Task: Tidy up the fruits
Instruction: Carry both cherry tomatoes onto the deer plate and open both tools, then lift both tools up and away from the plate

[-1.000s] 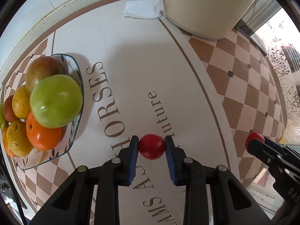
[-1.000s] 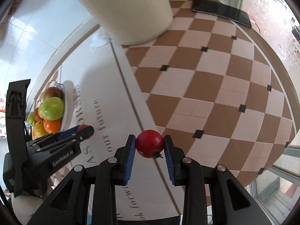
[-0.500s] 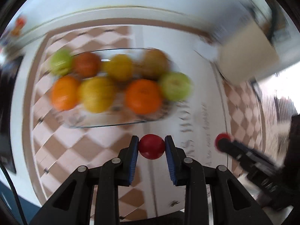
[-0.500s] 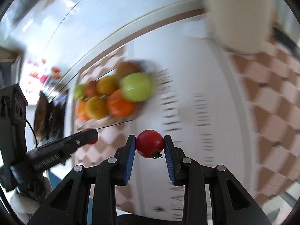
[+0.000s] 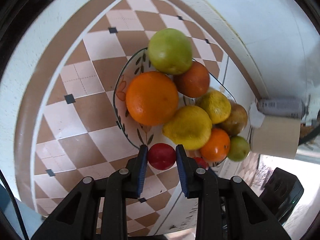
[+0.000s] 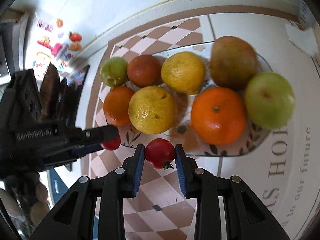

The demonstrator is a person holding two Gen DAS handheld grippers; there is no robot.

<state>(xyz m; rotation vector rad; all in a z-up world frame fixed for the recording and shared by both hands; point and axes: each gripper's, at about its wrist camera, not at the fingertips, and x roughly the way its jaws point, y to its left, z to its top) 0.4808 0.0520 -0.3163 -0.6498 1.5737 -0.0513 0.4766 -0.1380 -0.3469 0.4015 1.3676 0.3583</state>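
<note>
I've got a small red tomato pinched in the left gripper, blue ribbed pads closed down to the fruit's width, touching both sides. Skin is smooth, glossy, deep red, round. Right gripper holds a 2nd tomato the same way, jaws narrowed onto it; this one shows a dark green dried calyx at its near-right underside. Both tomatoes sit in the air just at the near rim of the glass bowl, not in it.

In the right wrist view the left gripper comes in from the left, w/ its tomato poking out just below the black finger, right beside the bowl's near-left edge.

Bowl is clear glass w/ painted dark leaf sprigs & an orange flower, oval-ish. It's piled full: big green apple at right, shiny orange next to it, two dimpled yellow citrus, a brownish pear-like fruit at the far side, a dark red-orange fruit, a smaller green fruit at far left, another orange below it.

Surface is a slick tablecloth, tan & pink diamond checks w/ small dark squares, plus a white panel w/ printed lettering. Beige cylinder at right in the left wrist view, blurry.
</note>
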